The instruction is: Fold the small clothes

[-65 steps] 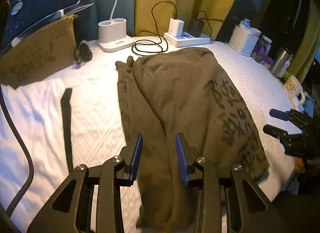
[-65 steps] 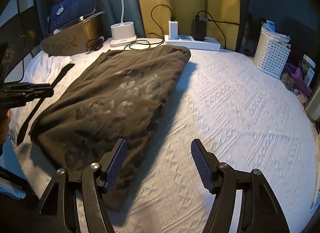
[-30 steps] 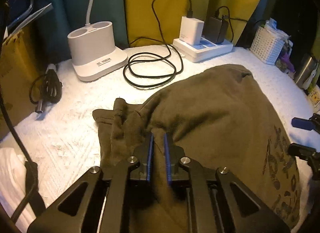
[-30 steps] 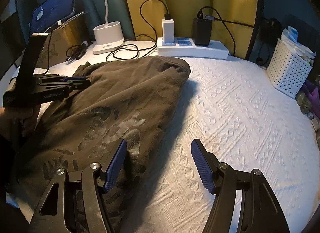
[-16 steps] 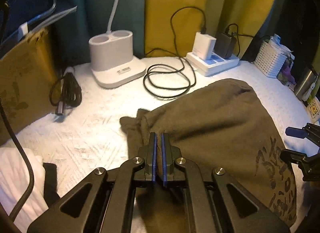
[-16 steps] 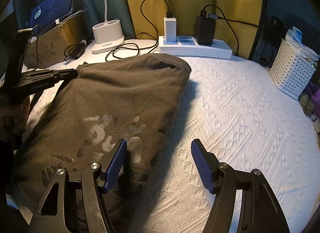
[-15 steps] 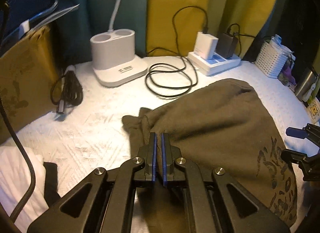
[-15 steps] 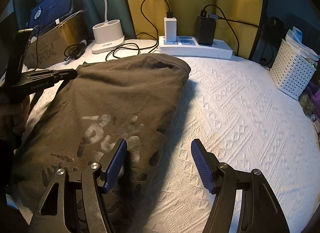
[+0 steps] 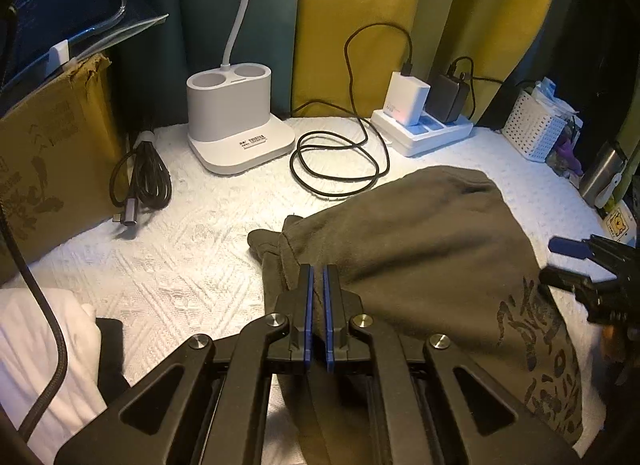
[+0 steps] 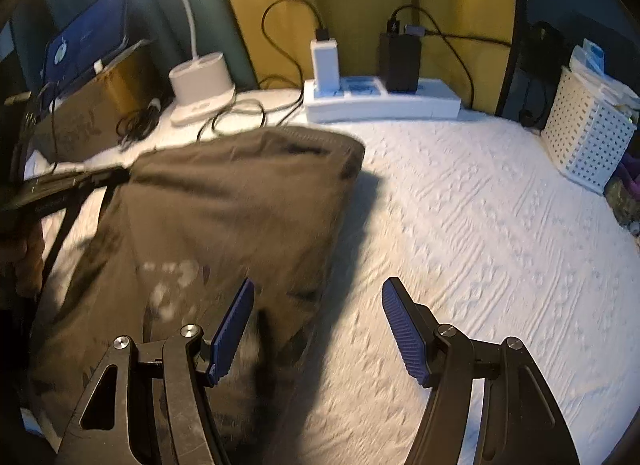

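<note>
An olive-brown garment (image 9: 432, 249) with a dark print lies folded lengthwise on the white textured bedspread (image 9: 192, 249). My left gripper (image 9: 316, 277) is shut on the garment's left edge near its far corner, and holds the cloth pinched between its blue pads. In the right wrist view the garment (image 10: 240, 209) fills the left half, and the left gripper (image 10: 116, 175) shows at its far left corner. My right gripper (image 10: 318, 297) is open and empty, low over the garment's right edge. It also shows in the left wrist view (image 9: 560, 259).
A white lamp base (image 9: 236, 125), coiled black cables (image 9: 336, 169), a power strip with chargers (image 9: 424, 125) and a cardboard box (image 9: 48, 161) line the far edge. A white basket (image 10: 588, 137) stands at the right. White cloth (image 9: 36, 345) lies at the left.
My left gripper moved from the garment's near end to its far left corner and shut on the edge there. My right gripper moved forward along the right edge, still open.
</note>
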A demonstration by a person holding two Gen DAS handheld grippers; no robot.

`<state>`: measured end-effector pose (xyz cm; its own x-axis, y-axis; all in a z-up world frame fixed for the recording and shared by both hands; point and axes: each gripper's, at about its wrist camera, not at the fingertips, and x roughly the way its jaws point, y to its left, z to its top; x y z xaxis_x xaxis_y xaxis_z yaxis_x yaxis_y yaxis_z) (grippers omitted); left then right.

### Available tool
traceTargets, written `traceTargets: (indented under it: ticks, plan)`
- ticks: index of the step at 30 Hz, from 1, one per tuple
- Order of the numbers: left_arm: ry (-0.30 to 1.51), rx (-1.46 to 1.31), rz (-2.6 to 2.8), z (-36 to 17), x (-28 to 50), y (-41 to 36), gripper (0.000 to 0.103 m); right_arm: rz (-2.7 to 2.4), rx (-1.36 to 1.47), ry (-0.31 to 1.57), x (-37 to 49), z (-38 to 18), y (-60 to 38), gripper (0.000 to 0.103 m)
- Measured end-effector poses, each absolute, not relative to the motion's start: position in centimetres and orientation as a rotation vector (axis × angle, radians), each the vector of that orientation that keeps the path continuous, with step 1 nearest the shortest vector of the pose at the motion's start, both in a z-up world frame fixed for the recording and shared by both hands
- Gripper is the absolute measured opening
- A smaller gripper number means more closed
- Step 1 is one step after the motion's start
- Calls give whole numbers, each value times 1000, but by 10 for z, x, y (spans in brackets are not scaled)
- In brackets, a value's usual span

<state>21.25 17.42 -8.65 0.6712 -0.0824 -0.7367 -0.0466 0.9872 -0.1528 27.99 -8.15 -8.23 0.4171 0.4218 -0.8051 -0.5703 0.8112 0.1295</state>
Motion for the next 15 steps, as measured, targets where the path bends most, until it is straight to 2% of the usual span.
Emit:
traceTargets:
  ticks: [6,8,9,11,13,15]
  plan:
    - [845,-146,-17,-93,220,173,4,594,-84,966,321,-86,-76,68]
    - [863,-133,-14,-99,222,173,4,571,-82,966,333,-90,-72,61]
    - [871,-135,-13,-101,222,174,4,566,-76,971,339,-92,-70,53]
    - [883,-139,-15,-107,223,175,4,562,-63,978,350,-97,-67,50]
    - [888,-141,-17,-109,224,175,4,572,-57,998,359,-103,-62,37]
    - [889,-137,-19,-110,223,175,4,578,-59,1000,364,-107,-56,34]
